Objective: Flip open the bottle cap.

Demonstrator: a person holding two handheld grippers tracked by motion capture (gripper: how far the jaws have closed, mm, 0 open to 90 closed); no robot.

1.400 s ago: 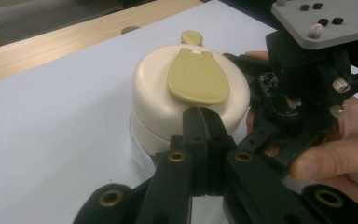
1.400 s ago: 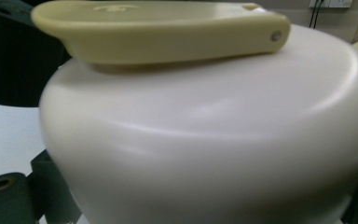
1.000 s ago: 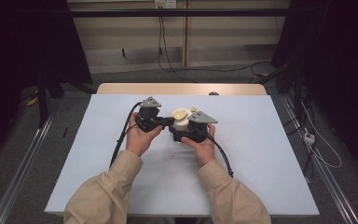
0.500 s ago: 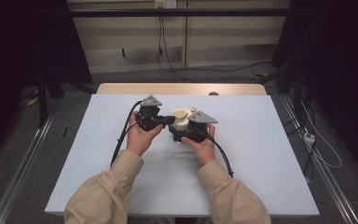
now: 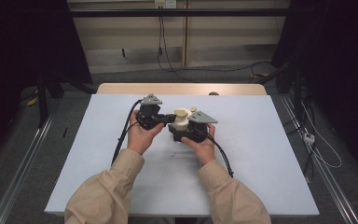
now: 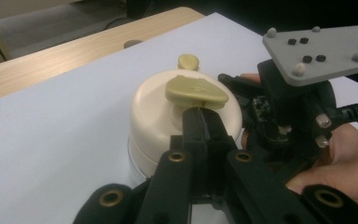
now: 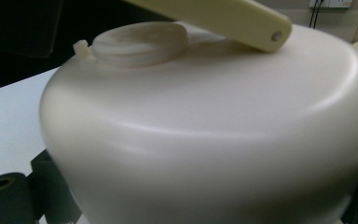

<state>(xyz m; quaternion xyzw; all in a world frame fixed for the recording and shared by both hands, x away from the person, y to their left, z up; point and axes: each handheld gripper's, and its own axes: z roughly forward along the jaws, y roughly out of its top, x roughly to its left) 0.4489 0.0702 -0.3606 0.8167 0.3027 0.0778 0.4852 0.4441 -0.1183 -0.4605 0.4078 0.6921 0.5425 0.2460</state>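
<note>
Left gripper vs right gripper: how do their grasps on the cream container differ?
The left gripper is pinched shut on the yellow-green flat handle atop the round cream plastic container; the right gripper clasps the container's wide body. Left comes from the side; right sits low, nearer the person. Both are black and hand-held.

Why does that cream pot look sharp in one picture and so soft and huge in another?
In the right gripper view the cream pot sits so close that its edges blur, with soft glare. The left gripper view shows it crisper; the left gripper is slightly soft. The high view is dim around the table.

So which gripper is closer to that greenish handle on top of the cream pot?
Left. The left gripper has its jaws closed right under the handle; the right gripper clasps the pot lower down, around its body.
</note>
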